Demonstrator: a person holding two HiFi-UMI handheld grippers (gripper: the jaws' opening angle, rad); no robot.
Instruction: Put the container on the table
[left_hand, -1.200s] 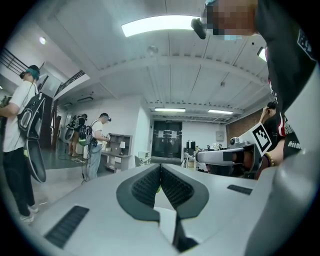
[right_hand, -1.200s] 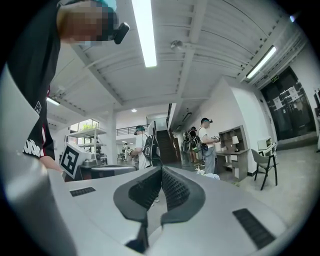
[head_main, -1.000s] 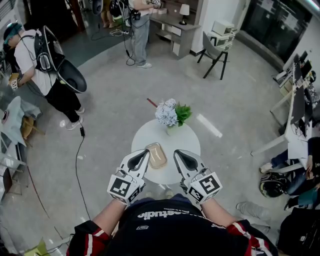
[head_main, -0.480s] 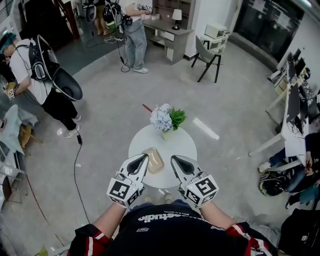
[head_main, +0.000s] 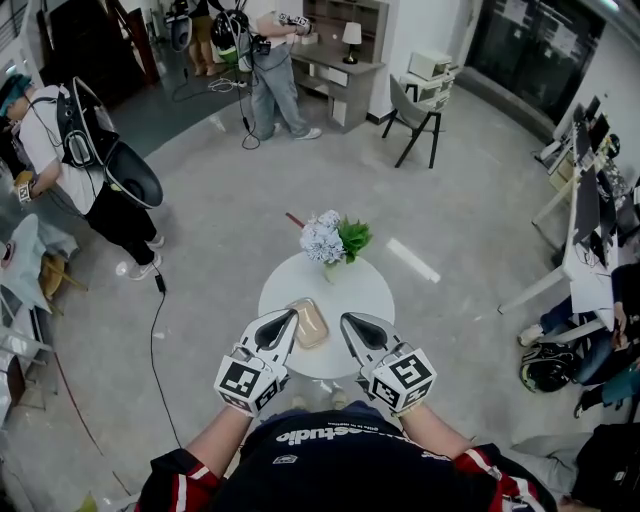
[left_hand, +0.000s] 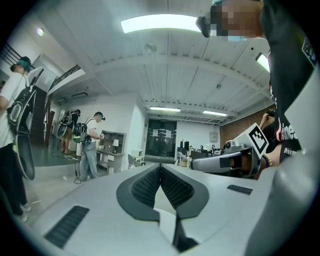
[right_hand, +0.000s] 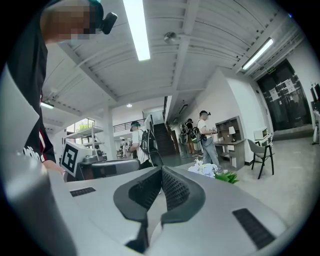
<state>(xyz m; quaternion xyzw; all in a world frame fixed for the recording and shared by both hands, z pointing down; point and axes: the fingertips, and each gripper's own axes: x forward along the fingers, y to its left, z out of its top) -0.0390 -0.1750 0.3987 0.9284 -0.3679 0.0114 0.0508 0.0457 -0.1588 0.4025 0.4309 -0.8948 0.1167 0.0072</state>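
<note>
I am looking down on a wide room with a pale polished floor, where a person with a backpack is standing at the left and a second person is standing by a desk at the far side, with a dark chair just beside that desk. Close in front of me a round white tabletop is carrying a bunch of pale flowers with green leaves at its far edge. The tan container is lying flat on the tabletop, nearer my side, between the tips of the two tongs. I am holding the left tongs with their tip just beside the container's left edge, though I cannot tell whether they are touching it. Their ribbed pads are pressing together at the tip with nothing between them. The right tongs are hovering near the container's right side, likewise pressed closed at the tip and gripping nothing.
</note>
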